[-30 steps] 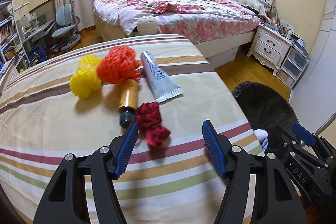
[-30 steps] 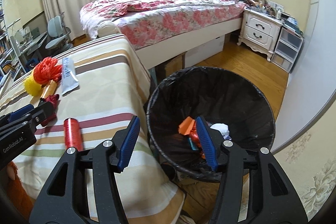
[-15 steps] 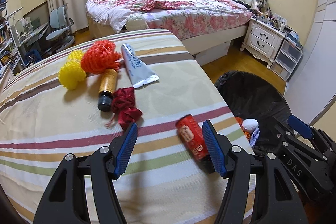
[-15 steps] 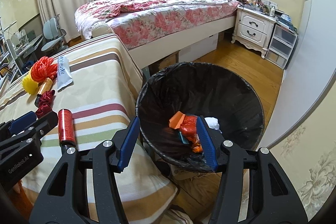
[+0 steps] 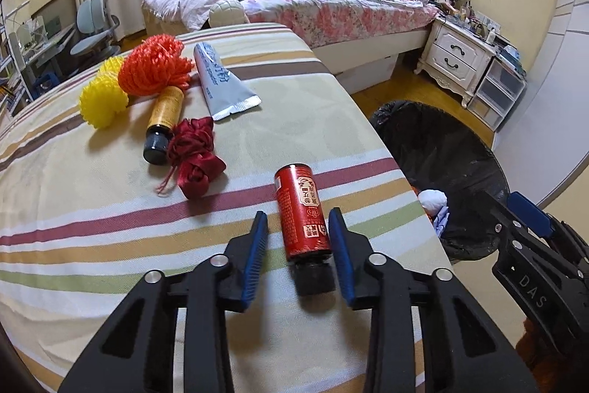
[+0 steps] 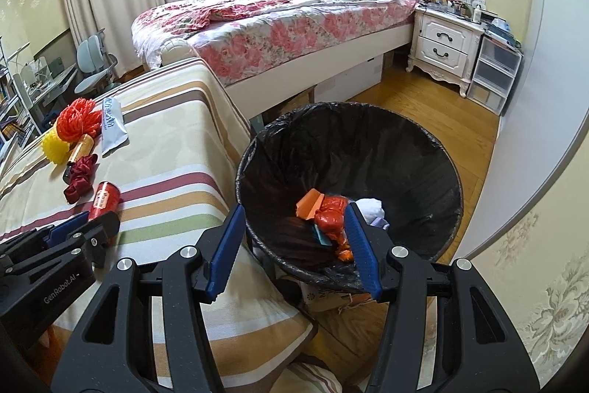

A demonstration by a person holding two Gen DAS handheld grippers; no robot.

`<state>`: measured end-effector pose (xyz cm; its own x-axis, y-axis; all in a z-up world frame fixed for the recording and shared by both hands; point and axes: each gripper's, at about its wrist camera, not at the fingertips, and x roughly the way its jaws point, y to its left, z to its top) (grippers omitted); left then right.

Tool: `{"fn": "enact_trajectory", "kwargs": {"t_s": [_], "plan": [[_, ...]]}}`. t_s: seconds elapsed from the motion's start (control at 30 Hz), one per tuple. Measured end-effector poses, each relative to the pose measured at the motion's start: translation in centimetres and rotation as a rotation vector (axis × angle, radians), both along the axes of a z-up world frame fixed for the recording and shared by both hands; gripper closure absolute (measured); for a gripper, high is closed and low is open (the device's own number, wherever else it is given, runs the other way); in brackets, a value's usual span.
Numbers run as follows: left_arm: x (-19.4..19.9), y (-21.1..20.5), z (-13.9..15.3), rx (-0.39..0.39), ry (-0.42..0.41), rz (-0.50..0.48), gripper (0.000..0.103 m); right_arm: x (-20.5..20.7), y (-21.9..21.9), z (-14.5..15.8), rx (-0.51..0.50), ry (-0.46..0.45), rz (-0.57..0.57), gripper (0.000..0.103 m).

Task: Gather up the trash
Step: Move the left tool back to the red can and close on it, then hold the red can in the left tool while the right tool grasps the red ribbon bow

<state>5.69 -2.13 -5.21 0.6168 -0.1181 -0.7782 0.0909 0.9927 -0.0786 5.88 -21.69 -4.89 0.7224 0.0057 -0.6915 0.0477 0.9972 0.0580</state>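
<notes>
wrist cams angled down, share bin (image 5: pixel 434 150)

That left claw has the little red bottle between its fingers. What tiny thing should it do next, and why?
Probably finish the squeeze. The left gripper is closing with the red bottle lying between its jaws on the striped cloth; one pad is at the bottle, the other shows a gap. Once firmly pinched, it can be lifted toward the black bin beside the table.

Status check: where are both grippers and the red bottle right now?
Left gripper jaws closing around red bottle, lying on striped cloth. Right gripper open, empty, over trash bin. Nothing blocking.
</notes>
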Motion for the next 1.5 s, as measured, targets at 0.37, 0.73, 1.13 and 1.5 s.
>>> {"fn": "enact_trajectory", "kwargs": {"t_s": [0.37, 0.73, 1.13, 1.5], "plan": [[-1.9, 2.8, 0.3, -0.007, -0.026, -0.021, 0.078, 0.3, 3.9, 0.3, -0.021, 0.005, 0.083, 0.049], [-3.7, 10.2, 1.1, 0.018, -0.064, 0.103, 0.078, 0.8, 10.8, 0.6, -0.029, 0.015, 0.231, 0.049], [-4.0, 17.5, 1.1, 0.018, -0.070, 0.242, 0.078, 1.9, 17.2, 1.7, -0.026, 0.008, 0.339, 0.049], [-3.7, 20.1, 0.9, 0.015, -0.059, 0.281, 0.078, 4.1, 19.8, 0.6, -0.041, 0.051, 0.346, 0.048]]}}
